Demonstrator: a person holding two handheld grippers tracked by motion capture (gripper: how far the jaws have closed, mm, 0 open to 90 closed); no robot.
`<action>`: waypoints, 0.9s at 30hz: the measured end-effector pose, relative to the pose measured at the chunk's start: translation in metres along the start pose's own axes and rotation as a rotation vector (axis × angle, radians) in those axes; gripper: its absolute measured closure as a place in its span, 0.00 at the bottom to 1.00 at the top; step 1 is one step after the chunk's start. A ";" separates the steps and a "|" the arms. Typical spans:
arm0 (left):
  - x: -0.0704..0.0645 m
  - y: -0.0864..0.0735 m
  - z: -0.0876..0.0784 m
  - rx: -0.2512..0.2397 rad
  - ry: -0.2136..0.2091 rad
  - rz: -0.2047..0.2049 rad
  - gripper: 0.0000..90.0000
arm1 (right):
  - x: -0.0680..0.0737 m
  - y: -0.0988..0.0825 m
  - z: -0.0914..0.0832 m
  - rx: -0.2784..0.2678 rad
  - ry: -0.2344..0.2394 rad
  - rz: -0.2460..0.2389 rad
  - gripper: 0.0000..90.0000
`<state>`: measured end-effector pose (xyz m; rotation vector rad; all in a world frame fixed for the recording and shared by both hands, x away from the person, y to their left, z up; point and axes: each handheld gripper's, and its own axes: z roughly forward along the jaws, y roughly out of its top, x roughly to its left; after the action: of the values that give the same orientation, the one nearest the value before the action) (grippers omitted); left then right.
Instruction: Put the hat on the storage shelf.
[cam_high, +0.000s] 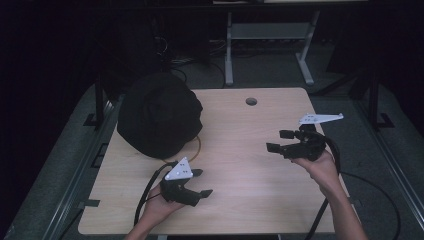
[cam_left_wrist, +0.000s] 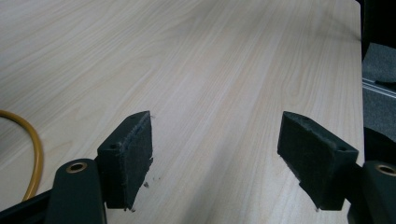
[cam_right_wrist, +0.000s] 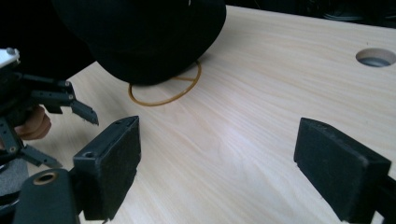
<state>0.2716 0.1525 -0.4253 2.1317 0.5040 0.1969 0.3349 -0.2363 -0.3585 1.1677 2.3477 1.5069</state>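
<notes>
Pale beige wooden table top (cam_high: 240, 150): light wood-grain pattern of fine parallel streaks, uniform across the surface, with one round grey-rimmed cable hole (cam_high: 251, 101). Rounded black fabric bag (cam_high: 160, 120): solid black, no pattern discernible in the dim light. Thin yellow-orange cord loop (cam_right_wrist: 163, 100): plain mustard yellow, lying partly under the black fabric. Left gripper (cam_high: 198, 183): matt black body and jaws, with a white three-cornered plate (cam_high: 180, 170) dotted with small dark holes. Right gripper (cam_high: 279, 141): black likewise, white plate (cam_high: 320, 119) on top. Jaw pads (cam_left_wrist: 140, 149): black, fuzzy felt-like texture; brass-coloured rings sit in the jaw arms. Floor: dark grey.
</notes>
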 end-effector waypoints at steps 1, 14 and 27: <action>0.000 0.000 0.000 0.000 0.000 0.000 0.29 | 0.000 -0.002 -0.001 -0.001 -0.001 0.002 0.16; 0.001 -0.001 -0.001 0.005 -0.005 -0.009 0.29 | -0.002 -0.026 -0.010 0.003 -0.010 0.022 0.16; 0.002 -0.001 -0.002 0.000 -0.005 -0.009 0.28 | -0.002 -0.061 -0.018 0.015 -0.018 0.058 0.16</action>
<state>0.2726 0.1555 -0.4252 2.1296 0.5104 0.1863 0.2950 -0.2633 -0.4001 1.2575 2.3376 1.4922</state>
